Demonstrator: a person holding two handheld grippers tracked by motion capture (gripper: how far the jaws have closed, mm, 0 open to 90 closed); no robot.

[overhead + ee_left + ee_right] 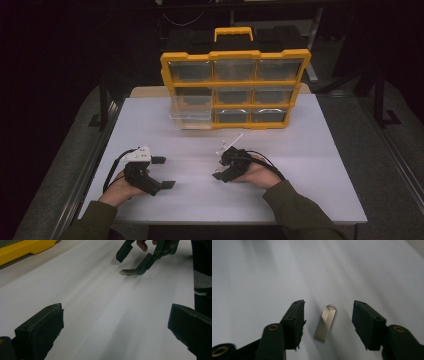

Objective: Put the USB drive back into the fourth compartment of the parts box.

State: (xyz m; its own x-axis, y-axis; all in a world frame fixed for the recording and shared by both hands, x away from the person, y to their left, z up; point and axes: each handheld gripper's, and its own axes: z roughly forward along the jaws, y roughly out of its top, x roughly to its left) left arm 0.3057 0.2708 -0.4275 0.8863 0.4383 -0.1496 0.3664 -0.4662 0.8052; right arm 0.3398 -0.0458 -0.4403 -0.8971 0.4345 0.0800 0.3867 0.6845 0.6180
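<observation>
A white bench (300, 150) spans the middle of the high view; at its far edge, upper centre, stands a yellow organiser case (235, 87) with clear drawers; its lower-left drawer (190, 116) is pulled out, jutting forward over the bench.

We see a plain silver metal stick (325, 323) between the matte black jaws of the right tongs (327, 323). Beneath them the table (300, 150) is plain white. Beyond both tongs stands a yellow-framed organizer (235, 89) with clear drawers.
</observation>
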